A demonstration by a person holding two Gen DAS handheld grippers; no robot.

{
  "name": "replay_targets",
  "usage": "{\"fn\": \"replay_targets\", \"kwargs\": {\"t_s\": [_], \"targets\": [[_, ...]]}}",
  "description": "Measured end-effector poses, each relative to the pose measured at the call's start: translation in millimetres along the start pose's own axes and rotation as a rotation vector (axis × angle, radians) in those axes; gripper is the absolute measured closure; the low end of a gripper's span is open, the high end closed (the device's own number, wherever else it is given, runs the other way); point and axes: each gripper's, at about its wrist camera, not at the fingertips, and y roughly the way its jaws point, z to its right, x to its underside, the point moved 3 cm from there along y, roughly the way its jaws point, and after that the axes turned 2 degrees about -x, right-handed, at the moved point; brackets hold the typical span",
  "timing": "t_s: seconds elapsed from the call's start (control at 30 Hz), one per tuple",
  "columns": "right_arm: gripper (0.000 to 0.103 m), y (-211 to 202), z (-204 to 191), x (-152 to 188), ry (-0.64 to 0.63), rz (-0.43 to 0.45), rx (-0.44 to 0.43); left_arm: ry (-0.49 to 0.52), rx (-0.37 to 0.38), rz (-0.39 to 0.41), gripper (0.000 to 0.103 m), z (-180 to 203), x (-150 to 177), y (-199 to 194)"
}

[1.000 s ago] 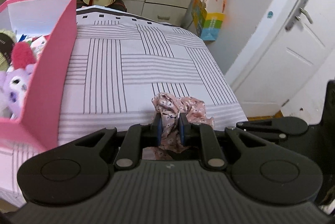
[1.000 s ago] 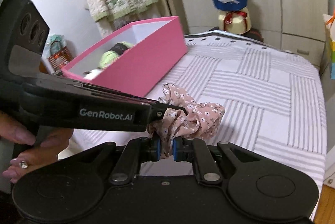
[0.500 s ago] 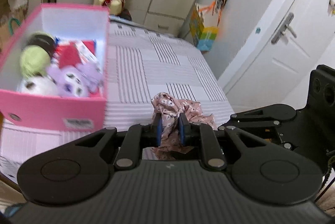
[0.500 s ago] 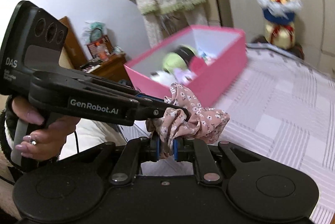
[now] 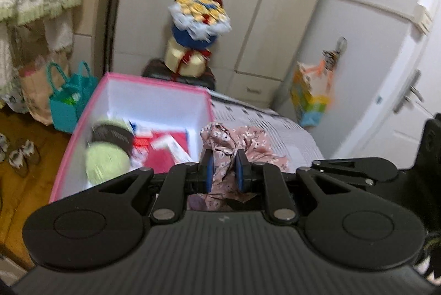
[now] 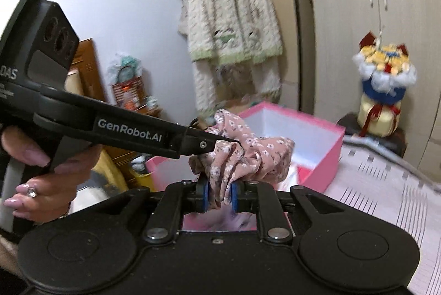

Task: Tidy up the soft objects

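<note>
Scrunchie (image 6: 259,154) hangs over the pink box (image 6: 319,157), clamped by left tongs (image 5: 223,171) while right tongs (image 6: 219,197) loosen around it.

Both tongs are matte black plastic with blue pads (image 5: 209,174) and silver pivot screws. The left tongs (image 6: 220,142) have "GenRobot.AI" in white on the side and "DAS" on the handle block. The hand (image 6: 41,173) wears a ring and long polished nails.
</note>
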Motion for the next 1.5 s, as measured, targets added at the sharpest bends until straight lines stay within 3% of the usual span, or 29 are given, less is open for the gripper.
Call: {"fn": "replay_targets", "kwargs": {"t_s": [0.17,0.43,0.57,0.77,0.9,0.97,1.07,1.27,1.5], "targets": [[0.083,38,24,-16,-0.06,0.015,0.091,-0.041,-0.025,0.013,0.088,-26,-26,41],[0.082,95,65,-21,0.0,-0.086,0.117,-0.137,-0.019,-0.058,0.088,-57,-34,106],[0.081,112,71,-18,-0.011,-0.136,0.162,-0.167,-0.038,-0.089,0.087,-64,-31,124],[0.07,121,72,-8,-0.067,-0.189,0.21,-0.15,-0.024,-0.156,0.087,-67,-26,131],[0.057,116,66,-7,-0.13,-0.168,0.247,-0.145,-0.037,-0.131,0.082,-66,-27,129],[0.054,110,63,-7,-0.135,-0.157,0.251,-0.142,-0.037,-0.119,0.071,-65,-27,124],[0.043,89,56,-5,-0.124,-0.116,0.252,-0.103,-0.051,-0.092,0.063,-61,-22,104],[0.042,33,42,9,-0.06,-0.031,0.25,-0.007,-0.101,-0.04,0.052,-49,-5,54],[0.031,-20,29,16,0.035,0.017,0.278,0.084,-0.099,0.023,0.04,-18,9,0]]}}
